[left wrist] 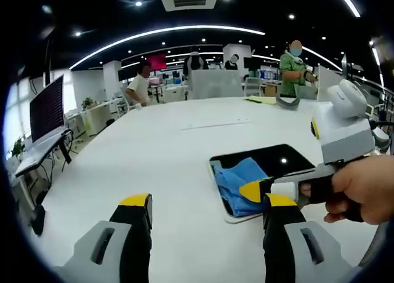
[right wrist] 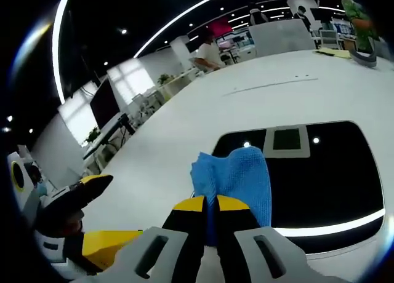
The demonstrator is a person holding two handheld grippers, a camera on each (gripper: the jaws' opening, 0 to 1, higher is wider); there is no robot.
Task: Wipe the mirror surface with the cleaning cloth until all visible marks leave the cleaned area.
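Now right gripper [right wrist: 209,204] pinching blue cloth [right wrist: 237,178], on mirror [right wrist: 332,178]

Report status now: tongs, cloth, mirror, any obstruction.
Right tongs shut on blue cloth, on mirror. Left tongs open, off mirror. Nothing in the way.

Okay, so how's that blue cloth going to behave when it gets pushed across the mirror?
The blue cloth, pinched in the right claw, bunches into soft folds, so it's probably floppy and light. Its waffle weave likely grips a little, so it may crumple rather than glide flat on the glossy mirror.
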